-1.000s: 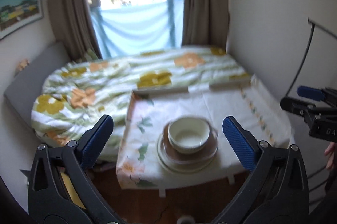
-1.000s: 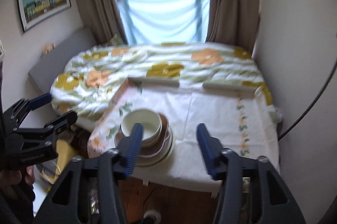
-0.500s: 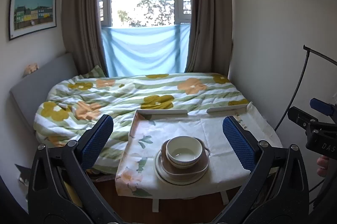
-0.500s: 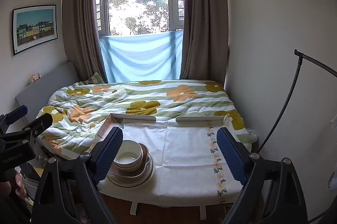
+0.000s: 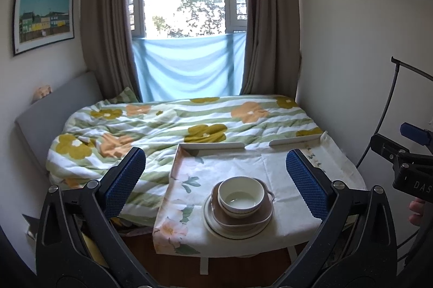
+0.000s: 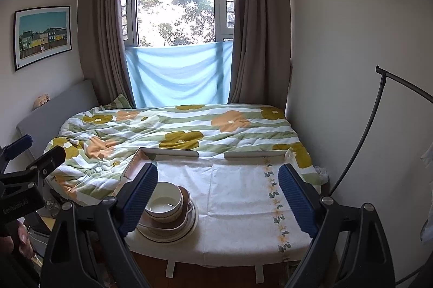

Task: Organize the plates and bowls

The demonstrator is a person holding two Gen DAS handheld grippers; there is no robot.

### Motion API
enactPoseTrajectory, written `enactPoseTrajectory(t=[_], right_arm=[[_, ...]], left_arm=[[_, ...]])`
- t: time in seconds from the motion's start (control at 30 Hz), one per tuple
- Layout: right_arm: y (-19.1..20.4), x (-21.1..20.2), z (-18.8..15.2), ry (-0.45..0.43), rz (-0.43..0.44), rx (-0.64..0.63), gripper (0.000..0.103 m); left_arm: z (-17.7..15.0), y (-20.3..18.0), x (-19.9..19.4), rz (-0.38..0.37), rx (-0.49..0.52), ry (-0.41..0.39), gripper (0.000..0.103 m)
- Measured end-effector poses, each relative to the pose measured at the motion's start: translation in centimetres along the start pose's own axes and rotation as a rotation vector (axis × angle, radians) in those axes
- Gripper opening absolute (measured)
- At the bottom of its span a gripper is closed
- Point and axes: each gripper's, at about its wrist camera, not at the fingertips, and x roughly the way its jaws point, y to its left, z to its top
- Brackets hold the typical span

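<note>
one cream bowl (image 5: 240, 196) nested in a brown dish (image 5: 245, 223) atop a plate (image 5: 213, 228), both hand-held grippers (image 5: 216, 177) (image 6: 217, 196) open, empty

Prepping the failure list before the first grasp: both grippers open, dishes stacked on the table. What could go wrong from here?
1. The bowl sits nested on a brown dish and a plate; gripping the bowl's rim could drag or tip the pieces beneath.
2. The stack stands near the table's front edge, so a nudge toward the camera could send it off.
3. The tablecloth is loose; it may bunch or slide under a dragged dish.
</note>
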Motion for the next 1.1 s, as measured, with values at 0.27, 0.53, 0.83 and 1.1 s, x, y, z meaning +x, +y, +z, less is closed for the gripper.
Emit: enactPoseTrajectory(t=[0.27,0.53,0.83,1.1], right_arm=[[0.08,0.12,0.18,0.001,-0.006,0.003,0.089],[0.13,0.27,0.5,0.0,-0.01,0.007,0.089],[0.12,0.28,0.52,0.0,-0.011,0.007,0.089],[0.37,0.37,0.62,0.005,-0.017,0.01,0.089]], left_arm=[[0.0,0.16,0.06,0.003,0.003,0.001,0.103],[0.09,0.43,0.02,0.012,0.009,-0.005,0.103],[0.07,0.55,0.12,0.02,0.014,-0.009,0.103],[0.03,0.21,-0.26,0.007,0.025,-0.026,0.103]])
